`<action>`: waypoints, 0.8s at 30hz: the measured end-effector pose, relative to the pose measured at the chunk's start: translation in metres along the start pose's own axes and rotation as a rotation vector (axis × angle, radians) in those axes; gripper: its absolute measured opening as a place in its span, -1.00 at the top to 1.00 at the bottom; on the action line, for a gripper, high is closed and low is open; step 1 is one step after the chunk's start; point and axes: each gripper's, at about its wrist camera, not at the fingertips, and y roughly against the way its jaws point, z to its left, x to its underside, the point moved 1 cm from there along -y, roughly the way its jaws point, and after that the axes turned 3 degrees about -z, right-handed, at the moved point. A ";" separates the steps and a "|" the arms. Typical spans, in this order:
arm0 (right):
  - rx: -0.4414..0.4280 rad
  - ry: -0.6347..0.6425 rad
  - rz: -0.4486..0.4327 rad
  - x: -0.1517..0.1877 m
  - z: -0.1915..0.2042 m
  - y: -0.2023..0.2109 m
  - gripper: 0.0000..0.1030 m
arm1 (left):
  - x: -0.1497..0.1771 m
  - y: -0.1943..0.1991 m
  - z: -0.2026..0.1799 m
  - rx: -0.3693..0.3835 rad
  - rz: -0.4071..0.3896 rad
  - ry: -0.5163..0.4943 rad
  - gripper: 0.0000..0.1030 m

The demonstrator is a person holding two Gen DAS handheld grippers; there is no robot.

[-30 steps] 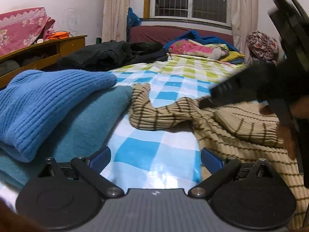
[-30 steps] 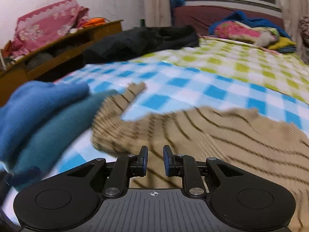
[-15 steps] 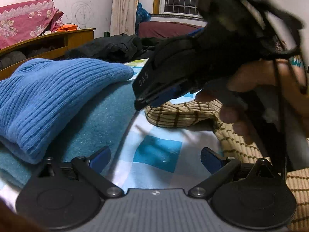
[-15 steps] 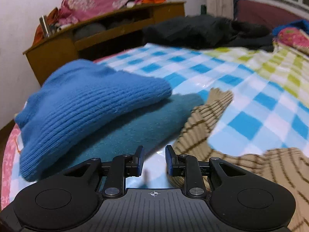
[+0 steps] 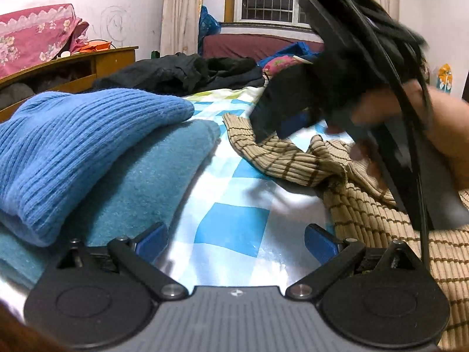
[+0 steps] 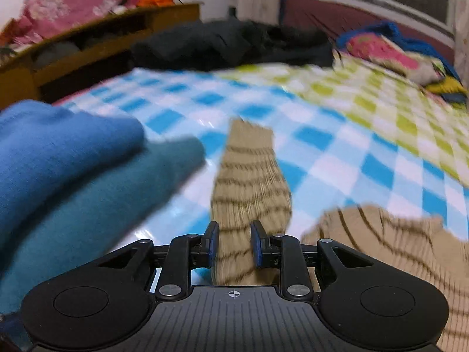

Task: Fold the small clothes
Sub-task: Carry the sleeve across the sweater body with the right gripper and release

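A beige sweater with brown stripes (image 5: 381,217) lies on the checked bed sheet (image 5: 234,228). Its sleeve (image 6: 249,176) stretches away from my right gripper (image 6: 233,245), whose fingers stand narrowly apart on either side of the sleeve, not clamped on it. In the left wrist view the right gripper (image 5: 281,123) hovers over the sleeve (image 5: 263,152). My left gripper (image 5: 236,239) is wide open and empty, low over the sheet, left of the sweater's body.
A folded blue ribbed sweater (image 5: 73,146) lies on a teal one (image 5: 140,182) at the left. Dark clothes (image 5: 181,70) and colourful bedding (image 6: 390,52) lie at the far end. A wooden shelf (image 5: 73,67) stands beside the bed.
My right gripper swung from the blue stack back over the striped sleeve and its fingers opened slightly around it. The left gripper stayed open and shifted little.
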 end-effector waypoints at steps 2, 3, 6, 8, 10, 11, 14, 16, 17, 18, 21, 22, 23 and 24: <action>-0.012 0.018 -0.023 -0.011 0.004 -0.001 0.33 | 0.000 -0.001 -0.001 0.003 0.002 0.002 -1.00; -0.009 0.031 -0.027 -0.016 0.007 -0.004 0.29 | 0.000 -0.001 0.000 0.002 0.002 0.004 -1.00; -0.005 0.065 -0.002 -0.028 0.016 -0.030 0.29 | 0.002 -0.001 0.001 -0.003 0.005 0.005 -1.00; 0.013 0.072 0.021 -0.030 0.020 -0.050 0.29 | 0.002 -0.003 0.001 -0.004 0.007 0.003 -1.00; 0.020 0.061 0.042 -0.029 0.021 -0.066 0.29 | 0.003 -0.003 0.000 -0.005 0.004 -0.004 -1.00; 0.020 0.056 0.052 -0.029 0.020 -0.072 0.29 | 0.003 -0.004 -0.001 -0.007 0.002 -0.010 -1.00; 0.048 0.064 0.061 -0.025 0.019 -0.083 0.35 | 0.005 -0.005 -0.004 -0.017 -0.004 -0.033 -1.00; 0.068 0.064 0.059 -0.025 0.017 -0.082 0.69 | 0.005 -0.006 -0.003 -0.017 -0.008 -0.039 -1.00; 0.067 0.052 0.057 -0.026 0.013 -0.078 0.78 | 0.004 -0.006 -0.004 -0.017 -0.009 -0.040 -1.00; 0.056 0.035 0.047 -0.028 0.010 -0.072 0.81 | 0.004 -0.006 -0.004 -0.016 -0.012 -0.039 -1.00; 0.032 -0.026 -0.015 -0.033 -0.004 -0.038 0.82 | 0.005 -0.004 -0.004 -0.013 -0.020 -0.037 -1.00; 0.019 -0.051 -0.039 -0.035 -0.010 -0.024 0.82 | 0.006 -0.003 -0.005 -0.010 -0.024 -0.037 -1.00; 0.005 -0.085 -0.068 -0.035 -0.018 -0.006 0.82 | 0.006 -0.002 -0.006 -0.008 -0.028 -0.038 -1.00; -0.010 -0.123 -0.095 -0.035 -0.025 0.011 0.83 | 0.006 -0.001 -0.006 -0.006 -0.033 -0.039 -1.00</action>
